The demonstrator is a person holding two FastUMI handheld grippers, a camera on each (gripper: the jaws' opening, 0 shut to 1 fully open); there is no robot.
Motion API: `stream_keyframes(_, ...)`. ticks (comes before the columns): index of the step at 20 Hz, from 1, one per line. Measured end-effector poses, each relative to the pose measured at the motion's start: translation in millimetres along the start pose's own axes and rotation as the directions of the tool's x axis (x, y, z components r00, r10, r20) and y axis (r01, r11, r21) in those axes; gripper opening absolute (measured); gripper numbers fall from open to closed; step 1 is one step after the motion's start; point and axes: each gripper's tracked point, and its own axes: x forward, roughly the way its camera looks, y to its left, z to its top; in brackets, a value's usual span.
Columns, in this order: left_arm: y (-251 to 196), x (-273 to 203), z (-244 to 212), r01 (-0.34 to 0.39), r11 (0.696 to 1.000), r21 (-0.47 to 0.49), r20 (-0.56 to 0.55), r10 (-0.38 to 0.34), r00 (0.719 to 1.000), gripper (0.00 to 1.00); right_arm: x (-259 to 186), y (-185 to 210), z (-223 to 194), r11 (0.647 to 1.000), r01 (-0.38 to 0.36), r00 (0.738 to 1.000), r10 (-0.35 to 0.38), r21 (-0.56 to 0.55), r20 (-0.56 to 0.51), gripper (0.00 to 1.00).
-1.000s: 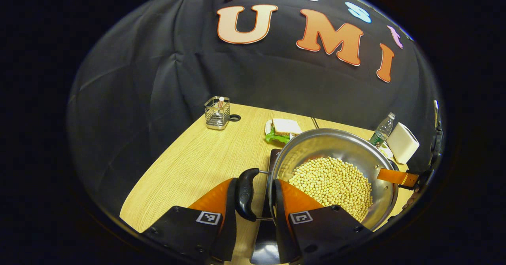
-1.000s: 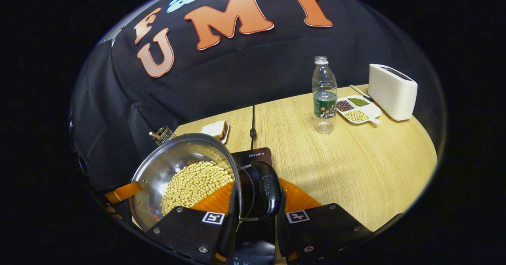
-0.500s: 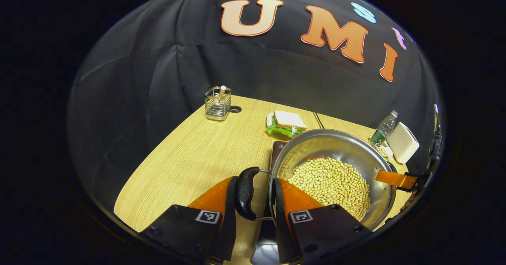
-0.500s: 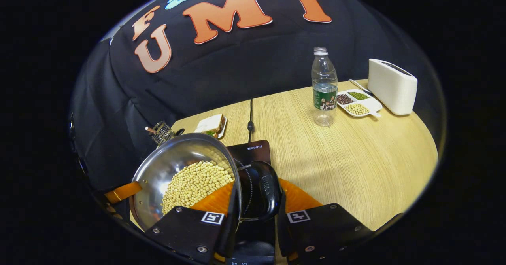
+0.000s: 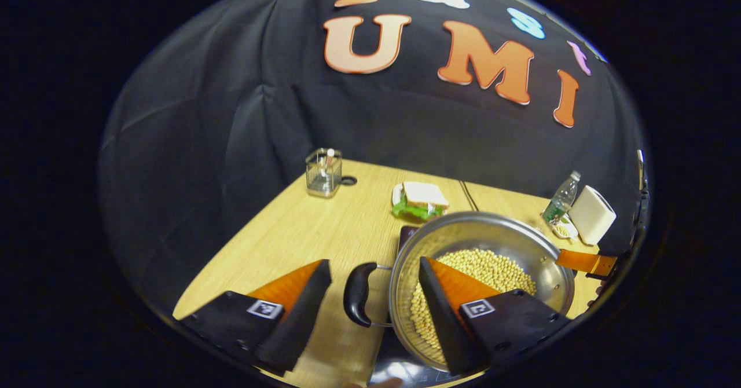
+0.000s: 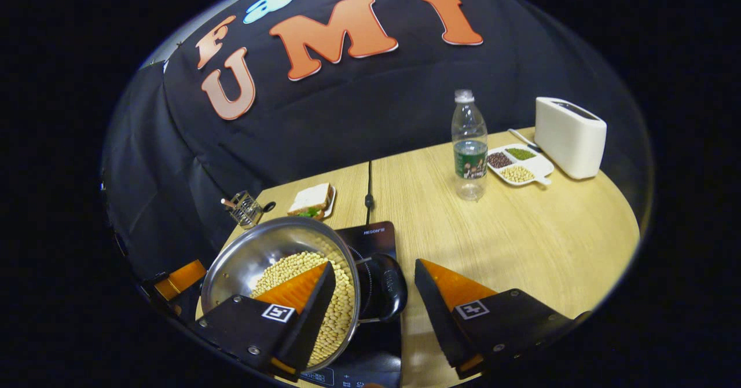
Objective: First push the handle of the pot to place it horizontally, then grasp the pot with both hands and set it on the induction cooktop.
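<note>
pot on the cooktop, both grippers spread

the pot (image 5: 483, 272), steel and filled with pale beans (image 5: 492, 267), sits on the dark cooktop (image 6: 370, 238), which lies on the wooden table (image 6: 521, 243). in the left gripper view the left gripper (image 5: 373, 281) is spread wide: one finger stands over the table beside the pot's black side handle (image 5: 357, 293), the other reaches over the rim above the beans, and the handle lies loose in the gap between them, touched by neither. in the right gripper view the right gripper (image 6: 373, 281) is spread likewise, one finger over the beans and the other over the bare table, with the opposite black handle (image 6: 386, 286) free between them. at the far side of the pot in the left gripper view, part of the other gripper shows just past the rim.

farther back on the table stand a wire holder (image 5: 323, 172), a sandwich (image 5: 421, 200) on a plate, a water bottle (image 6: 469, 145), a divided dish (image 6: 518, 165) of beans and a white toaster (image 6: 569, 137).
</note>
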Motion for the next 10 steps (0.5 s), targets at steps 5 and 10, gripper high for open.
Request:
stream_keyframes(5,-30,-57,85,0.023,1.0,0.011,0.201,-0.025,0.979,0.98,-74,-19,72,0.996,0.007,0.987,0.008,-0.09,0.162,0.95)
stream_keyframes(10,-41,-113,155,0.018,0.999,0.031,0.348,-0.028,0.937,0.98,-153,-51,140,0.982,0.075,0.947,-0.016,-0.172,0.322,0.95)
